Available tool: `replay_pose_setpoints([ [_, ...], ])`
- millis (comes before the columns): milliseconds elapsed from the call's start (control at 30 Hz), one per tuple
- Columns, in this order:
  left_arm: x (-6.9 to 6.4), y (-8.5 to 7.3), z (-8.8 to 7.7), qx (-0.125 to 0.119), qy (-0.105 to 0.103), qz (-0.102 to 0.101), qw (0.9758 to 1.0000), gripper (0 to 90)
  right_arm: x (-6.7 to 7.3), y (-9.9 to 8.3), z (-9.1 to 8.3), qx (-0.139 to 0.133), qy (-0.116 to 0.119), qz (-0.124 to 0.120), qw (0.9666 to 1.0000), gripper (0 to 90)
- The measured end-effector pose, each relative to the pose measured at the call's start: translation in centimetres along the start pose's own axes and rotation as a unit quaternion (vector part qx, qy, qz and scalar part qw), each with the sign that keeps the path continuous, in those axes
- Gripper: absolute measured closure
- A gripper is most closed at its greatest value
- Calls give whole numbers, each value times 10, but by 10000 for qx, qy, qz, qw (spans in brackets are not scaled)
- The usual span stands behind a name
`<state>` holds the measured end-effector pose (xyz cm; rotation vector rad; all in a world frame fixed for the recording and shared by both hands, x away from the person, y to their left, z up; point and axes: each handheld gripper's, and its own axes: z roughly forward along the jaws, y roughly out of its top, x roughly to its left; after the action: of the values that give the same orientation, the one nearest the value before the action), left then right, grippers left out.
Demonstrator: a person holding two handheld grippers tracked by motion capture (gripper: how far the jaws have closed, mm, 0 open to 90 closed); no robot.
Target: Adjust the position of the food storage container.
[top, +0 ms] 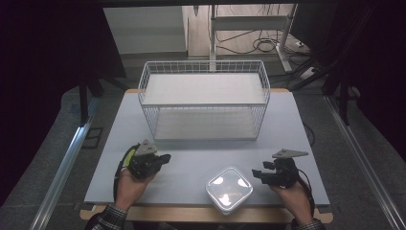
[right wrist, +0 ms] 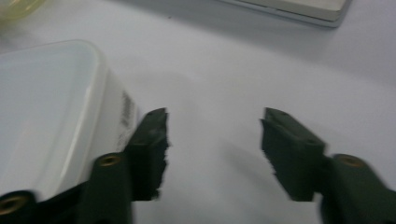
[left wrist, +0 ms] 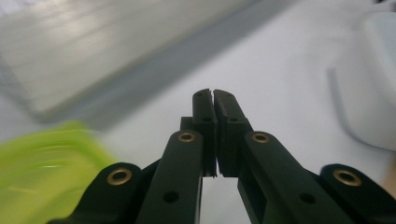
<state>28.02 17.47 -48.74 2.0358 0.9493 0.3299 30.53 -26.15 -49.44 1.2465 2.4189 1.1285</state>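
Translucent lidded container (top: 229, 189) at front edge of surface (top: 191, 158), between both hands. Left hand-held gripper (top: 165, 158) pressed together, empty. Right hand-held gripper (top: 256, 175) apart, one jaw just beside container wall. Risk: closing now misses, nudging container off front edge.

Wire basket (top: 204, 99) sits at the back of the table (top: 287, 129), square in the middle. Up front, near the table's front edge, the lidded container (top: 229, 189) rests between the two hands: left claw (top: 165, 158) off to its left and well apart, right claw (top: 255, 175) just beside its right wall. Nothing sits between either claw's jaws.
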Motion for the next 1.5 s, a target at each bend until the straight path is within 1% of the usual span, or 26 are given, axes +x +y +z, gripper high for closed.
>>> replay_pose_setpoints([
  [67, -11, -4, 2, 26, -185, 51, 9998, 883, 4, 1, -3, 80, 72, -62, 9999, 589],
  [100, -22, -8, 3, 2, -334, 84, 9994, 884, 10, 1, -6, 123, 148, -111, 9998, 697],
  [133, -22, -8, 3, 2, -334, 84, 9994, 887, 10, 1, -6, 123, 148, -111, 9998, 697],
  [167, -33, -12, 4, -40, -565, 71, 9984, 889, 16, 2, -8, 158, 248, -189, 9994, 779],
  [200, -33, -12, 4, -40, -565, 71, 9984, 889, 16, 2, -8, 158, 248, -189, 9994, 779],
  [233, -45, -14, 7, -6, -721, 142, 9973, 889, 21, 1, -9, 206, 324, -281, 9989, 828],
  [267, -45, -14, 7, -6, -721, 142, 9973, 889, 21, 1, -9, 206, 324, -281, 9989, 828],
  [333, -58, -17, 11, 62, -920, 229, 9955, 890, 25, 0, -9, 285, 349, -369, 9983, 848],
  [400, -68, -19, 15, 160, -1037, 310, 9940, 889, 29, -2, -10, 349, 378, -394, 9979, 851],
  [433, -76, -21, 21, 301, -1178, 359, 9919, 889, 31, -4, -10, 379, 402, -407, 9976, 851],
  [467, -76, -21, 21, 301, -1178, 359, 9919, 889, 31, -4, -10, 379, 402, -407, 9976, 851],
  [600, -88, -21, 31, 462, -1321, 469, 9890, 889, 34, -8, -12, 426, 465, -376, 9973, 849],
  [733, -94, -18, 37, 466, -1459, 354, 9876, 887, 37, -12, -14, 475, 478, -282, 9973, 848],
  [800, -96, -16, 41, 476, -1485, 303, 9873, 885, 39, -13, -14, 498, 481, -222, 9974, 848],
  [833, -97, -16, 42, 512, -1438, 307, 9878, 884, 40, -13, -14, 502, 509, -203, 9972, 850],
  [867, -98, -15, 43, 510, -1397, 291, 9885, 883, 42, -13, -14, 504, 459, -211, 9974, 849],
  [900, -96, -14, 45, 514, -1323, 210, 9897, 885, 45, -12, -13, 531, 401, -237, 9975, 850],
  [933, -96, -14, 45, 514, -1323, 210, 9897, 885, 45, -12, -13, 531, 401, -237, 9975, 850],
  [967, -94, -13, 46, 515, -1286, 193, 9902, 885, 46, -12, -12, 545, 389, -240, 9975, 850],
  [1000, -90, -11, 48, 489, -1219, 94, 9913, 885, 46, -12, -11, 550, 419, -236, 9973, 849],
  [1067, -87, -10, 50, 473, -1201, 51, 9916, 884, 47, -12, -9, 550, 431, -237, 9973, 847],
  [1133, -83, -8, 53, 456, -1118, 9, 9927, 878, 49, -12, -6, 579, 441, -269, 9970, 841],
  [1200, -80, -8, 53, 461, -1179, -67, 9919, 866, 50, -12, -6, 553, 451, -319, 9969, 836],
  [1333, -88, -12, 48, 524, -1251, 9, 9908, 862, 52, -14, -8, 609, 542, -291, 9962, 844],
  [1400, -90, -12, 47, 549, -1215, 35, 9911, 869, 54, -14, -9, 610, 501, -312, 9964, 859],
  [1500, -88, -8, 51, 563, -1049, -61, 9929, 890, 56, -13, -8, 602, 470, -228, 9968, 888],
])
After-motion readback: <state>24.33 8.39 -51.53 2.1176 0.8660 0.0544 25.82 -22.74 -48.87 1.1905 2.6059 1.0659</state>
